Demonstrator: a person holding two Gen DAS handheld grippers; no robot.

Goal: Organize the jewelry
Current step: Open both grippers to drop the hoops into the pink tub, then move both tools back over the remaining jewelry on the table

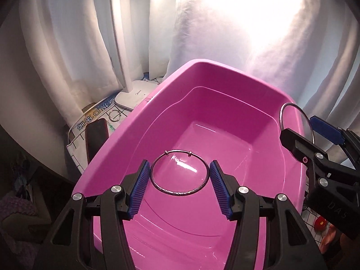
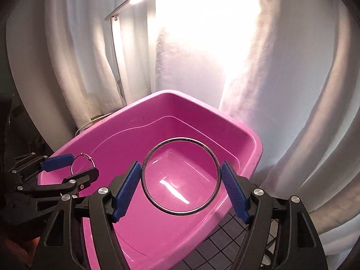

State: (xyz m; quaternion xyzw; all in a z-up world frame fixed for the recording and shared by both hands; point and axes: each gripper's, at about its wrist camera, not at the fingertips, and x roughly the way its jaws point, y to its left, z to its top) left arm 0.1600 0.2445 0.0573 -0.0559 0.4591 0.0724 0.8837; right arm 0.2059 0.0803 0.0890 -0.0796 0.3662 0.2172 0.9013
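A pink plastic tub (image 1: 126, 135) fills both views; its rim also shows in the right wrist view (image 2: 252, 139). My left gripper (image 1: 179, 175) is shut on a thin silver bangle (image 1: 177, 193) with two small beads, held above the tub. My right gripper (image 2: 181, 175) is shut on a larger plain silver bangle (image 2: 180, 212), also above the tub. In the left wrist view the right gripper (image 1: 299, 123) and its bangle (image 1: 284, 110) show at the tub's right rim. In the right wrist view the left gripper (image 2: 82, 164) and its bangle (image 2: 77, 159) show at left.
A white desk lamp base (image 1: 132, 95) stands behind the tub's left side. A silver ring (image 1: 115, 115), printed papers (image 1: 99, 112) and a dark phone-like slab (image 1: 95, 135) lie left of the tub. White curtains hang behind. A grid-patterned mat (image 2: 222, 240) lies under the tub.
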